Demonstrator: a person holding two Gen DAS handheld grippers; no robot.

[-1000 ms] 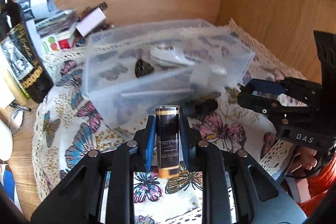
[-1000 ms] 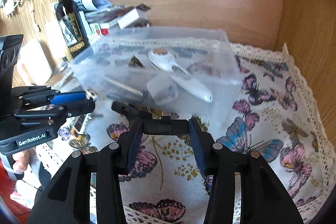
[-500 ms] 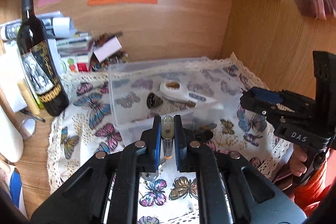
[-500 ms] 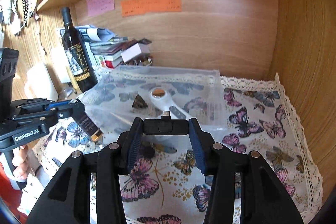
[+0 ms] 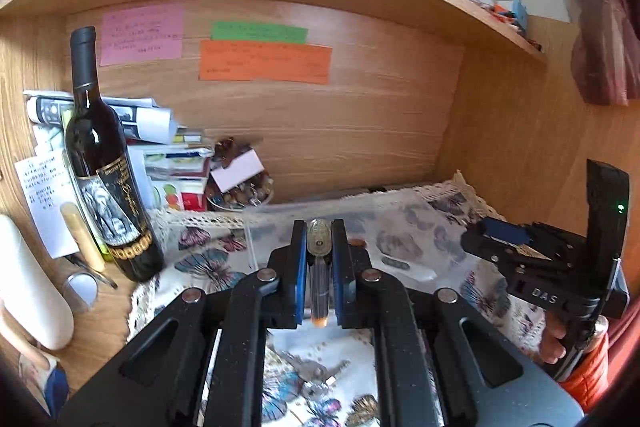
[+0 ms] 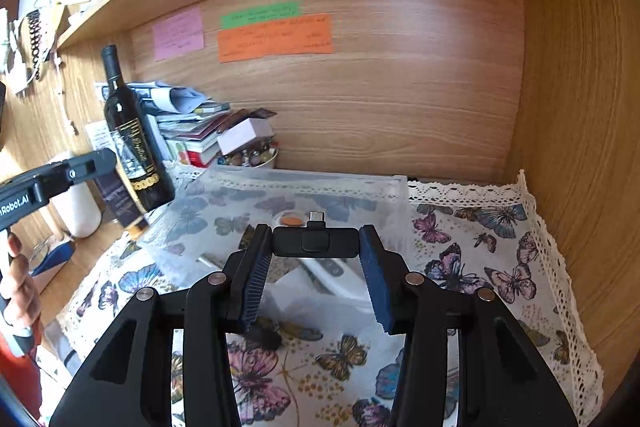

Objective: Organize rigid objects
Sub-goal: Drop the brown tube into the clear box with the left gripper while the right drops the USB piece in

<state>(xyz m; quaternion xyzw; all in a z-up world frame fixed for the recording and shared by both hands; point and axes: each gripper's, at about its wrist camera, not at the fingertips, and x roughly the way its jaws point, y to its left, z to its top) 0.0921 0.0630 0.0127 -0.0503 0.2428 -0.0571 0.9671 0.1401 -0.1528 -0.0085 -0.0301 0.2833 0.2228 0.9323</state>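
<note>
My left gripper point(image 5: 319, 247) is shut on a slim dark tube with gold ends point(image 5: 319, 267), held up above the cloth in front of the clear plastic box point(image 5: 400, 223). My right gripper point(image 6: 316, 259) is shut on a small black USB-C adapter point(image 6: 314, 239), held crosswise over the same clear box point(image 6: 280, 203). The box holds a white handheld device point(image 6: 332, 273), a silver rod point(image 6: 208, 259) and other small items. The left gripper with its tube point(image 6: 120, 203) shows at the left of the right wrist view. The right gripper point(image 5: 520, 247) shows at the right of the left wrist view.
A butterfly cloth with lace edge point(image 6: 480, 267) covers the desk. A dark wine bottle point(image 5: 104, 179) stands at the left by stacked papers and a bowl of beads point(image 5: 240, 193). Keys point(image 5: 316, 375) lie on the cloth below my left gripper. Wooden walls close the back and right.
Both grippers have risen and tilted up, so the box sits lower in view and the shelf and wall notes appear. Each keeps its hold on its object.
</note>
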